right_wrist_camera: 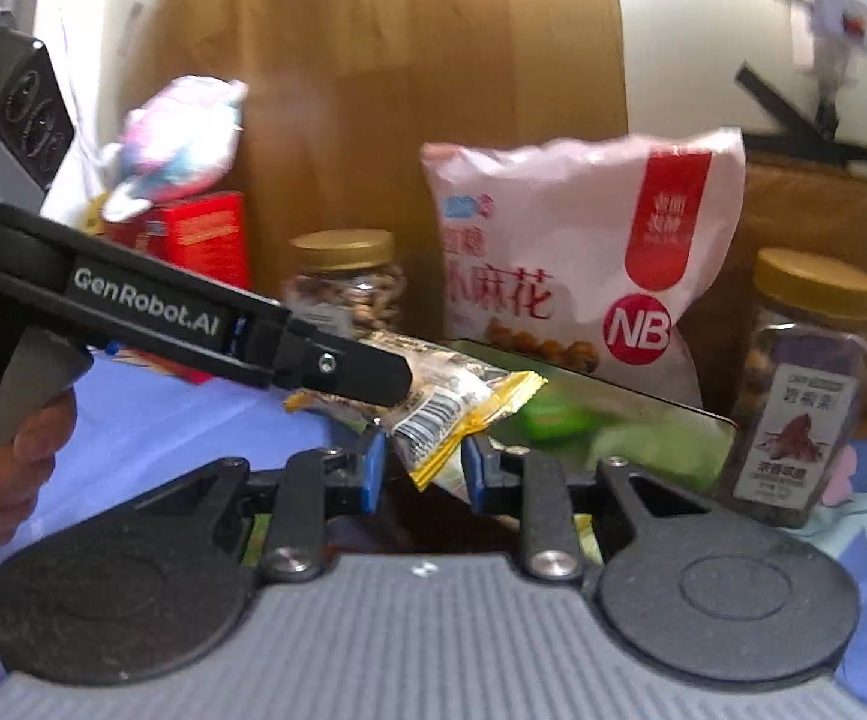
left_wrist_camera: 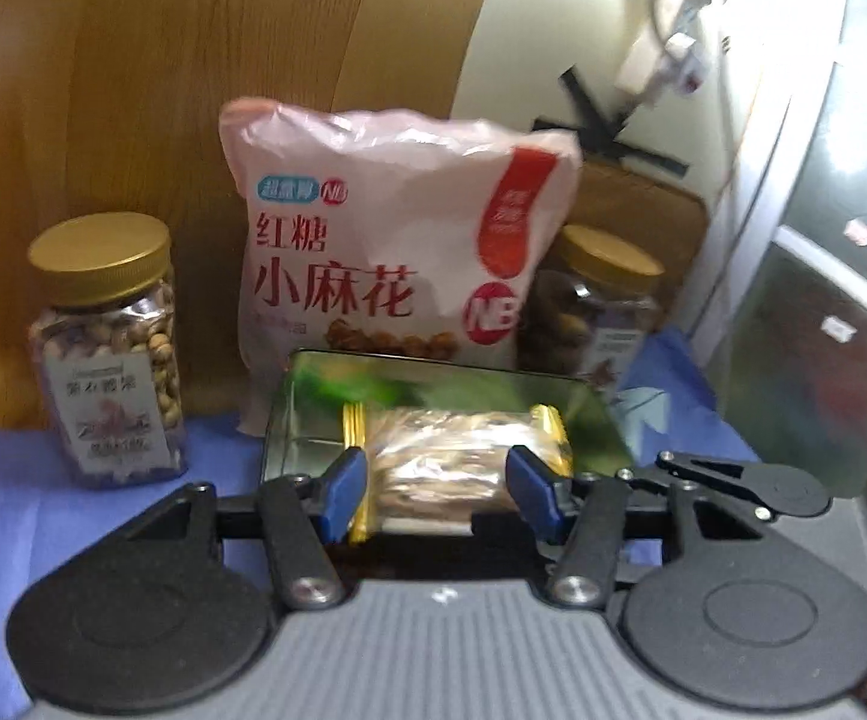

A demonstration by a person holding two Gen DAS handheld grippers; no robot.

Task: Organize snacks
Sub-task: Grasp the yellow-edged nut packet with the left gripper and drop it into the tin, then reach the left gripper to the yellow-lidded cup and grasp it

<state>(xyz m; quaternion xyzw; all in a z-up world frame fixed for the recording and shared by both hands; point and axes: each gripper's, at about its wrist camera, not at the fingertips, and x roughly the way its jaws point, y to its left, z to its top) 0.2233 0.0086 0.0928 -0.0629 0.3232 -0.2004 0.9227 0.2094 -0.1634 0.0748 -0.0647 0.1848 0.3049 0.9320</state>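
Note:
In the left wrist view my left gripper is shut on a small clear snack packet with gold ends, its blue pads pressing on both sides. The packet hangs just in front of a shiny open metal tin. In the right wrist view my right gripper is shut on a second yellow-edged packet with a barcode. The left gripper reaches in from the left there with its packet, close above the right one, both at the tin's near edge.
A pink snack bag stands behind the tin against a wooden board, flanked by two gold-lidded jars. A red box with a plush toy sits far left. A blue cloth covers the table. A hand grips the left handle.

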